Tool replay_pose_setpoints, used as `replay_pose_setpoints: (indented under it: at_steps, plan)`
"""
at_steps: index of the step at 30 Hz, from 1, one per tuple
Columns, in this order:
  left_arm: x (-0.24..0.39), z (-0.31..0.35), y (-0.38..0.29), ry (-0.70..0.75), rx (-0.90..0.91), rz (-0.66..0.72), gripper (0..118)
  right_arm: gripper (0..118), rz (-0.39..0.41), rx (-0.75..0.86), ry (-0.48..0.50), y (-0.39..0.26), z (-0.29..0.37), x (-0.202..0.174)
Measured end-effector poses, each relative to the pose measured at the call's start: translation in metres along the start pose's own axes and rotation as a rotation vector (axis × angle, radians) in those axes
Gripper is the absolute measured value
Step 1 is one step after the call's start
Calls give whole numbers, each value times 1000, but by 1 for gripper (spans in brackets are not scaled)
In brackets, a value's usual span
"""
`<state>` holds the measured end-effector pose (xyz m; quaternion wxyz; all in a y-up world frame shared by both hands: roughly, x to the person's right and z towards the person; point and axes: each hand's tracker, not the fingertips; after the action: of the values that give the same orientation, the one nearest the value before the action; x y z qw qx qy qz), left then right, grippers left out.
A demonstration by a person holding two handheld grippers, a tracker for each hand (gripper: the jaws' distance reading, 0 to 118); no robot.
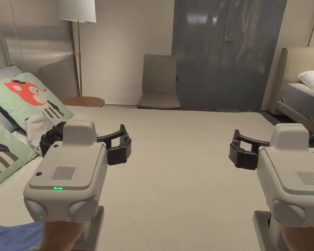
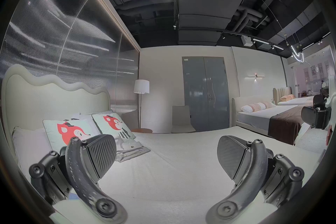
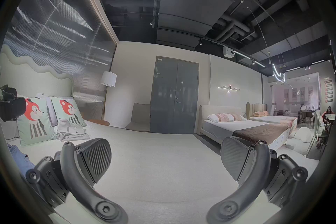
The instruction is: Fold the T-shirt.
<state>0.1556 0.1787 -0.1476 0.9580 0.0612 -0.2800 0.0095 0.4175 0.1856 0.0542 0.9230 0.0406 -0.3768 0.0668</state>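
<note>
Left gripper and right gripper held over the bed, jaws spread wide, gripping nothing. Blue T-shirt at 7 o'clock in head view; another bed at 3 o'clock in gripper views.

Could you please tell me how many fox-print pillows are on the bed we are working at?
2. One fox pillow leans nearest the headboard's outer end; the other fox pillow stands beside it, toward the floor lamp. Plain pillows behind may hide more.

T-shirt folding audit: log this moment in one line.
left gripper: open | right gripper: open | blue T-shirt: untouched, bed near-left
</note>
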Motion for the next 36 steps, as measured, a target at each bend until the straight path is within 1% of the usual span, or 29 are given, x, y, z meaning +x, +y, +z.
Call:
replay_pose_setpoints:
  at_steps: [3, 36]
  plan:
    - [1, 0, 0, 4, 4, -15, 111, 118, 3, 0, -1, 0, 0, 0]
    - [3, 2, 0, -3, 3, -13, 111, 118, 1, 2, 0, 1, 1, 1]
